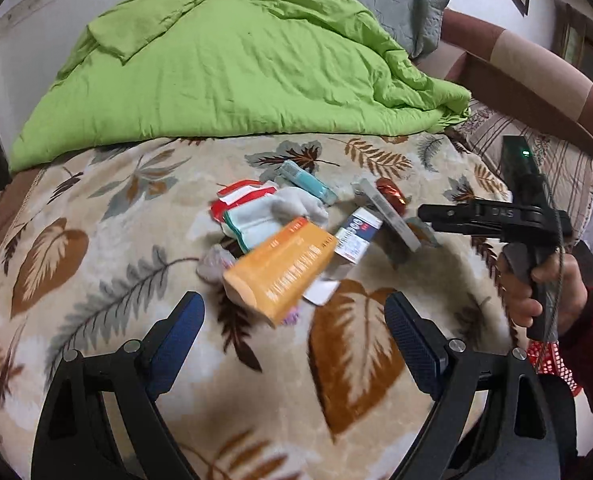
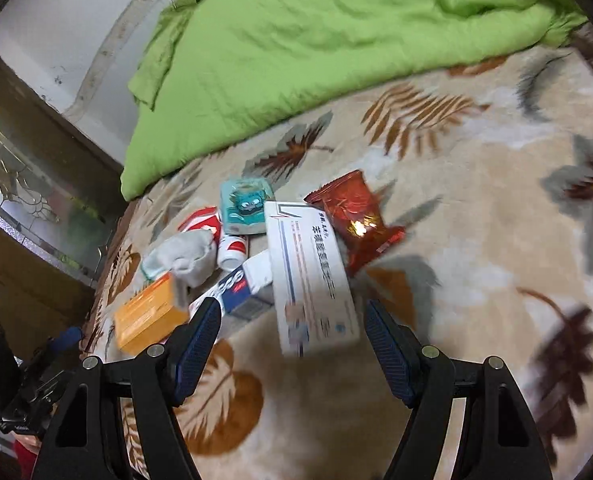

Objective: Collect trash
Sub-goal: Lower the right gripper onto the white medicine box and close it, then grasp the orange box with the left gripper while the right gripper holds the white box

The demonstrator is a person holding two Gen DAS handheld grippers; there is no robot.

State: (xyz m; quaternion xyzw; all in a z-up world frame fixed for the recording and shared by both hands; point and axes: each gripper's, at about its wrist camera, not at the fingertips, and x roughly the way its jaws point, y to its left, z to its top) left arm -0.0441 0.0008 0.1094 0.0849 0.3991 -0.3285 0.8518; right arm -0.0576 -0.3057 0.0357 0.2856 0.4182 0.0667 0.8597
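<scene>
A pile of trash lies on a leaf-patterned blanket (image 1: 348, 344). It holds an orange box (image 1: 280, 270), a blue and white carton (image 1: 358, 238), a long white medicine box (image 2: 310, 276), a red foil wrapper (image 2: 354, 216), a teal packet (image 2: 244, 206), a crumpled grey tissue (image 1: 296, 206) and a red and white wrapper (image 1: 240, 198). My left gripper (image 1: 294, 320) is open and empty, just short of the orange box. My right gripper (image 2: 292, 326) is open, its jaws on either side of the white medicine box's near end. It also shows in the left wrist view (image 1: 492, 218).
A green quilt (image 1: 232, 68) is bunched across the far side of the bed, with a grey pillow (image 1: 392, 4) behind it. A brown headboard (image 1: 536, 64) runs at the right. A glass-panelled door (image 2: 24, 200) stands off the bed's left edge.
</scene>
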